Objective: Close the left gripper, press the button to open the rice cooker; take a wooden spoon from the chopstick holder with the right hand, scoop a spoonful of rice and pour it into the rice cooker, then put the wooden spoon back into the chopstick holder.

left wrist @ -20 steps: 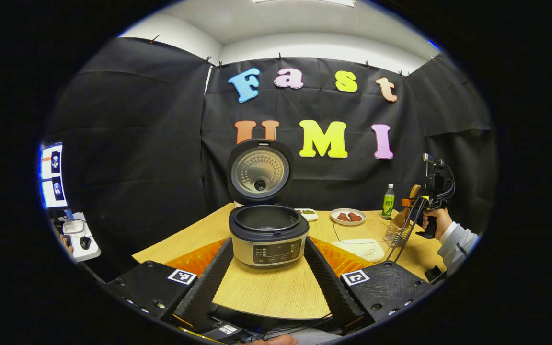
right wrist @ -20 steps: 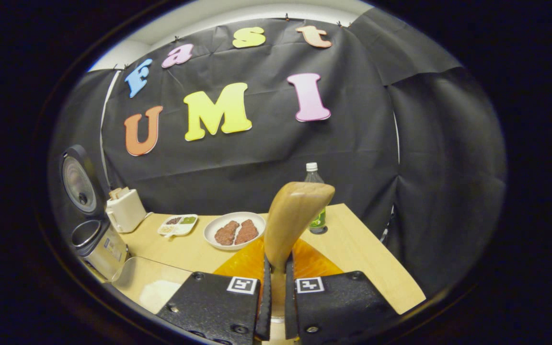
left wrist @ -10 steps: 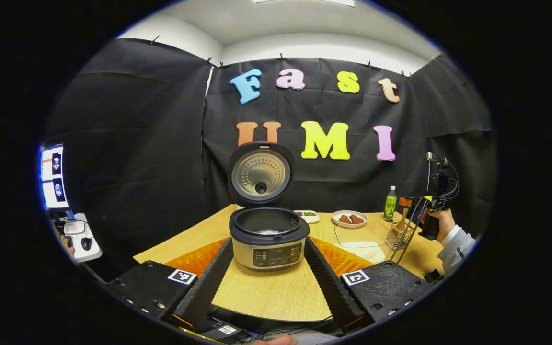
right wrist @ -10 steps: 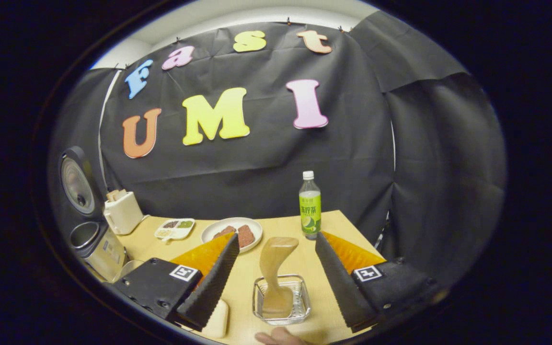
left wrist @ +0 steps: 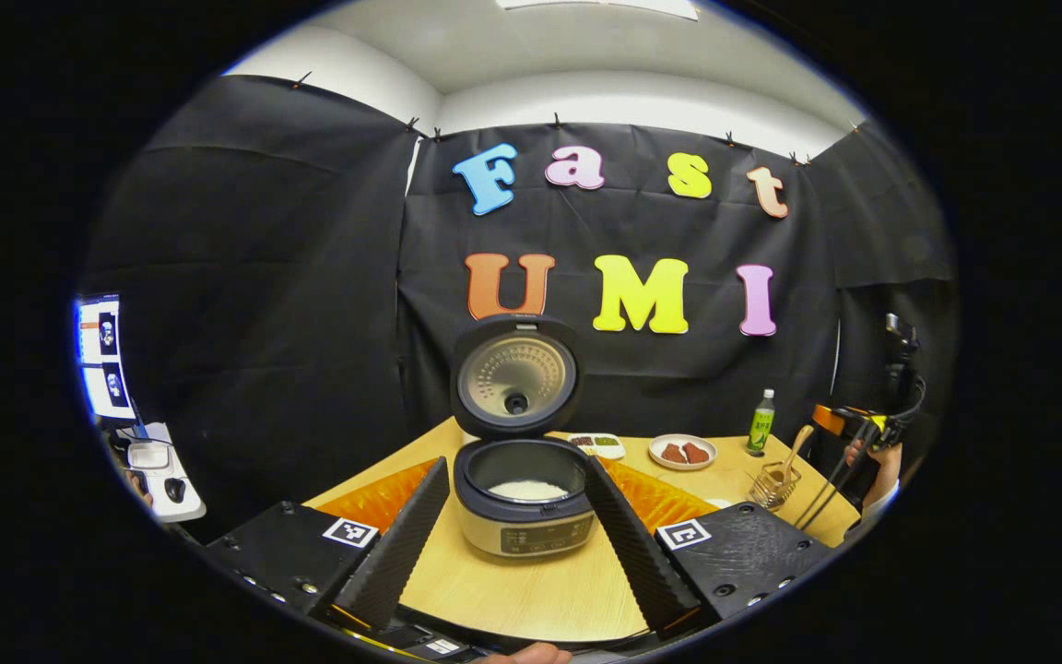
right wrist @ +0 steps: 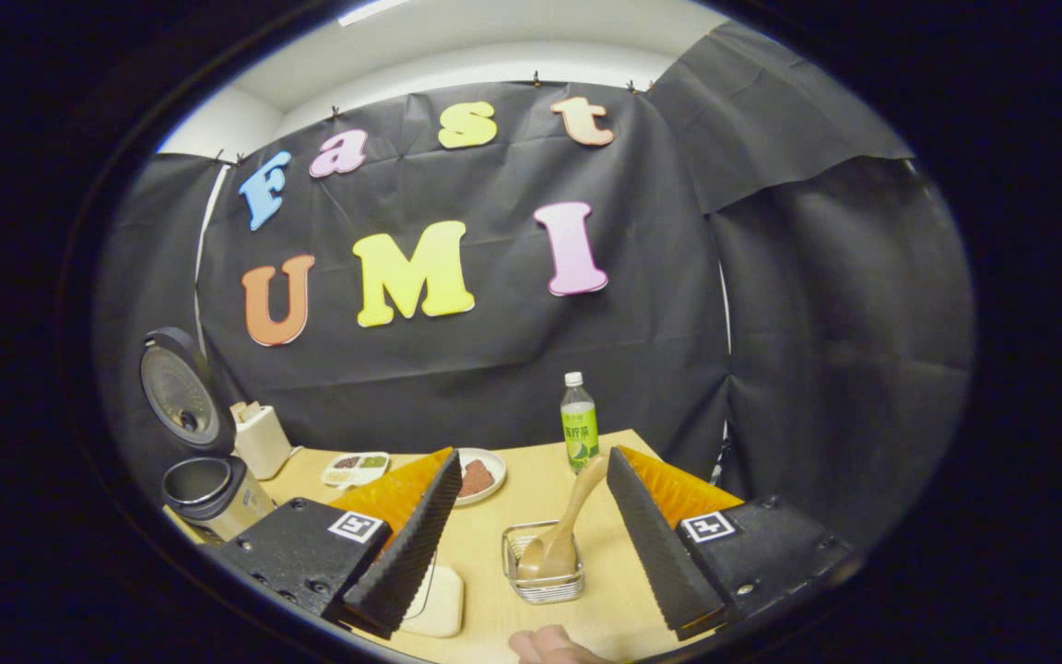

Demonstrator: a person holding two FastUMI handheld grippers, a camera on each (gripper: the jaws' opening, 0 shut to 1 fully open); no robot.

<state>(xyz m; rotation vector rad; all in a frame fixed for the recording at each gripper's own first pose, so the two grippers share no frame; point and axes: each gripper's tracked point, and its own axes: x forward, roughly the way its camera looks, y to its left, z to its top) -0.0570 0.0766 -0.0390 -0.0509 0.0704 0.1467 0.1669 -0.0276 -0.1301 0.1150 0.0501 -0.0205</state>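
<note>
Both views face the wall across the table [left wrist: 531, 590], sharing the cooker [right wrist: 208, 493].

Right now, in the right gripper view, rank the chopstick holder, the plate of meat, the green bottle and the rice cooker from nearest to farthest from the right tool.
1. Chopstick holder, between the fingers, wooden spoon in it.
2. Plate of meat, just past the left finger.
3. Green bottle, at the table's back edge.
4. Rice cooker, far left, lid up.

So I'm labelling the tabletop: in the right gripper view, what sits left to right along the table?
Rice cooker → white box → divided dish → plate → spoon → bottle.
</note>
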